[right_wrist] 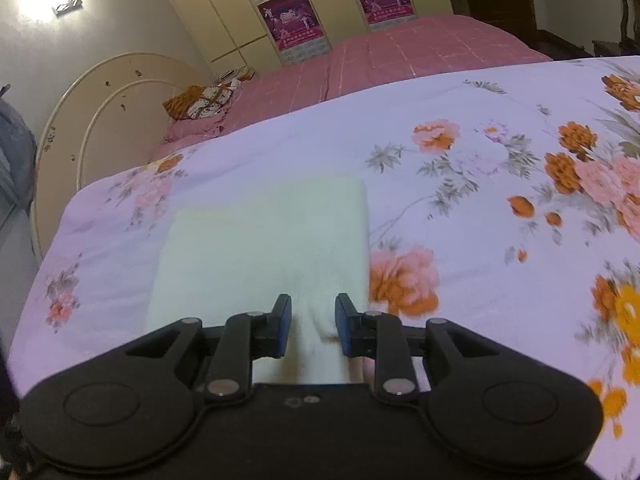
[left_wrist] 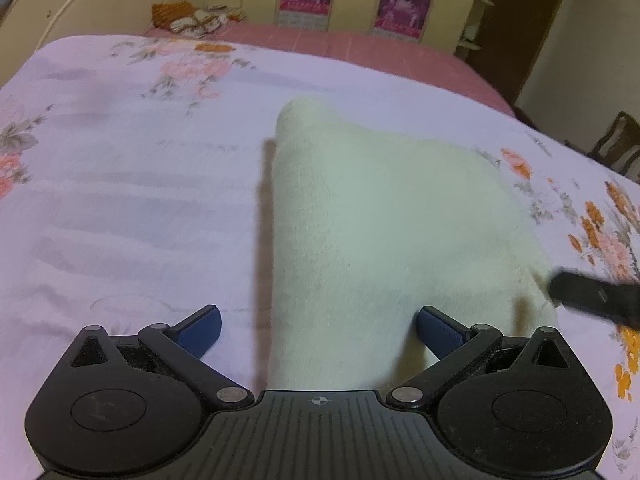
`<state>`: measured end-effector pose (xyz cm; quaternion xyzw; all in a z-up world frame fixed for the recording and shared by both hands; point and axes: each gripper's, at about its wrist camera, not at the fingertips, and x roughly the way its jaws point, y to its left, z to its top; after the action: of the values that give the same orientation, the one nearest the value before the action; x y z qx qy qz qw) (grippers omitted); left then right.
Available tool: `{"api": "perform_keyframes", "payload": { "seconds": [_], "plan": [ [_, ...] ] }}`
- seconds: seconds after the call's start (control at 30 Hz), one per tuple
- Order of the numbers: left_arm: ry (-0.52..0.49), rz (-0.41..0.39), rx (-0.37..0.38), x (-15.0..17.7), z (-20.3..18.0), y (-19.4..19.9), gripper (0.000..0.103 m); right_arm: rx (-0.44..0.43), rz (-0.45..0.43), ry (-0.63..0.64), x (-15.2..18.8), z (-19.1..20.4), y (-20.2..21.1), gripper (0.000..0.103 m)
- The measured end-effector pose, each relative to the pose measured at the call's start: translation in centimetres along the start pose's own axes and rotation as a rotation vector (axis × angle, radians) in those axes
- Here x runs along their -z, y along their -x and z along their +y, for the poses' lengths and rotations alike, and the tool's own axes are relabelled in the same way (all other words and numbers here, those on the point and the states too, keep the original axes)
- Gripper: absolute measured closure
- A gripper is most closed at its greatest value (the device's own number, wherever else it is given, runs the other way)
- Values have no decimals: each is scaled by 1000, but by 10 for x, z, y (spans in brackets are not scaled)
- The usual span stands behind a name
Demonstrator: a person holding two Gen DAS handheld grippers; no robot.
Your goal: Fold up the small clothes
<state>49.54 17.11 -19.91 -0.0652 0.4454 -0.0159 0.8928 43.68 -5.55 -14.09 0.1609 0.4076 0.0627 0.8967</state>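
Note:
A cream folded cloth [left_wrist: 384,216] lies on the floral bedsheet [left_wrist: 120,200]. My left gripper [left_wrist: 319,330] is open wide, its blue pads on either side of the cloth's near end, not touching it. In the right wrist view the cloth [right_wrist: 264,240] lies flat as a folded rectangle. My right gripper [right_wrist: 313,326] is partly open over the cloth's near right corner, the pads apart with cloth showing between them. The right gripper's finger shows at the right edge of the left wrist view [left_wrist: 596,294], by the cloth's right edge.
A second bed with a pink cover [right_wrist: 420,52] stands behind, with a patterned bundle [right_wrist: 200,100] near its cream headboard [right_wrist: 104,92]. Wardrobes with magenta posters [right_wrist: 292,20] line the wall. A dark chair [left_wrist: 618,146] stands at the right.

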Motion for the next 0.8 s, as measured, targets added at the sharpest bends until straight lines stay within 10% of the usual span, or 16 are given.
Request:
{"api": "perform_keyframes", "payload": {
  "seconds": [0.7, 0.8],
  "plan": [
    [-127, -110, -168, 56, -17, 79, 0, 59, 70, -35, 79, -9, 62, 58],
    [-131, -125, -189, 60, -18, 104, 0, 52, 74, 6, 80, -2, 74, 37]
  ]
}}
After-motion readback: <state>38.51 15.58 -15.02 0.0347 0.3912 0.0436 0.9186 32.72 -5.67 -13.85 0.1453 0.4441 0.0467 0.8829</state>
